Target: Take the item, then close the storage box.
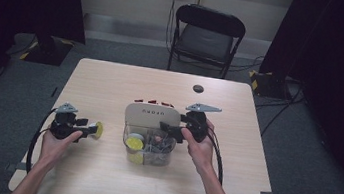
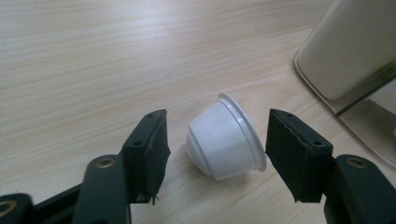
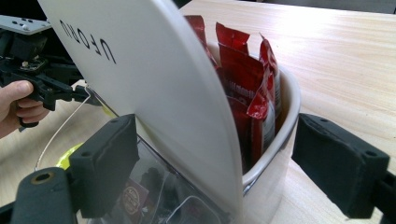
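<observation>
On the surface [image 1: 111,84], the left hand-held gripper [image 1: 91,130] has a yellow-lidded pod [image 1: 97,129] at its tips. The right hand-held gripper [image 1: 168,129] reaches the organizer [image 1: 152,114], with more yellow pods [image 1: 134,144] just below its tips.

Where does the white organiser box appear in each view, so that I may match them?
High view: the white organiser box in the middle of the picture.
Left gripper view: the box in the upper right corner.
Right gripper view: the box at the centre, lettering on its panel.
Shared landmark: the light wooden table.
</observation>
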The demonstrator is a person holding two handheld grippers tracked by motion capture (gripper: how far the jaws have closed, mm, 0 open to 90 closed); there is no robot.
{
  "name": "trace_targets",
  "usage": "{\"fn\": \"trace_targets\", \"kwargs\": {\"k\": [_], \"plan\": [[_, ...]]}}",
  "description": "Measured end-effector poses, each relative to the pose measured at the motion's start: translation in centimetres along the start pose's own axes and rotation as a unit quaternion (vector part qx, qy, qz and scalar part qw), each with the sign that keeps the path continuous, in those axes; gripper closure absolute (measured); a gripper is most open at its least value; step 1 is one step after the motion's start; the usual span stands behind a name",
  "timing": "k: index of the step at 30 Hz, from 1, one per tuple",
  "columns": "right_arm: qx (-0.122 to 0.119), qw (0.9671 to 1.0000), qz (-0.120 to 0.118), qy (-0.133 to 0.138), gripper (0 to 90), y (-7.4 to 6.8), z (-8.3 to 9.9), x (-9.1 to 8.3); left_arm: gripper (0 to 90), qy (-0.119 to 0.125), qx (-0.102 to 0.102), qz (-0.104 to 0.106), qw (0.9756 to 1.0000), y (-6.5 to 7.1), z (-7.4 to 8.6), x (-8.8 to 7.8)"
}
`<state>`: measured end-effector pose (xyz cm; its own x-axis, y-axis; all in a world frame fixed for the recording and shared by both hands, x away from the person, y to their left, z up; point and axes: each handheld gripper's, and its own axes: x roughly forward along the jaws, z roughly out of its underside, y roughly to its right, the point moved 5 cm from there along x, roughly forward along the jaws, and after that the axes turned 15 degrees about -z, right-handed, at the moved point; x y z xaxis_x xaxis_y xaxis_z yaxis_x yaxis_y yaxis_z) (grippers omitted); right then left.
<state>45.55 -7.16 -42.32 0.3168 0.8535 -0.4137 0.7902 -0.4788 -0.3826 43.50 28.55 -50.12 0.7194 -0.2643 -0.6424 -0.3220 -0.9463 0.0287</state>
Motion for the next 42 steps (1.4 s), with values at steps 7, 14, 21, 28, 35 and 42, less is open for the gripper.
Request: {"fn": "trace_targets", "kwargs": {"k": [7, 14, 21, 28, 35, 42], "plan": [[0.0, 1.0, -0.001, -0.002, 13.1, 0.0, -0.1, 0.0, 27.7, 0.005, -0.007, -0.017, 0.9998, -0.6, 0.1, -1.1], [0.001, 1.0, -0.003, 0.0, 11.9, 0.0, -0.2, 0.1, 24.0, -0.004, -0.019, -0.061, 0.998, -2.6, 2.0, -1.7], [-0.003, 1.0, 0.004, 0.008, 14.1, -0.4, -0.6, -0.3, 19.1, -0.033, 0.002, -0.093, 0.9952, -3.2, 4.2, -0.5], [-0.009, 0.9999, 0.002, 0.005, 14.3, -0.6, -1.0, -0.5, 15.2, -0.014, 0.018, -0.121, 0.9923, -2.5, 4.8, -0.5], [-0.011, 0.9999, -0.002, 0.008, 14.2, -0.9, -1.2, -0.7, 14.8, -0.016, 0.016, -0.126, 0.9917, -2.5, 4.9, -0.5], [-0.013, 0.9999, 0.002, 0.008, 14.1, -1.1, -1.1, -0.8, 13.5, -0.016, 0.017, -0.125, 0.9918, -2.6, 4.8, -0.4]]}}
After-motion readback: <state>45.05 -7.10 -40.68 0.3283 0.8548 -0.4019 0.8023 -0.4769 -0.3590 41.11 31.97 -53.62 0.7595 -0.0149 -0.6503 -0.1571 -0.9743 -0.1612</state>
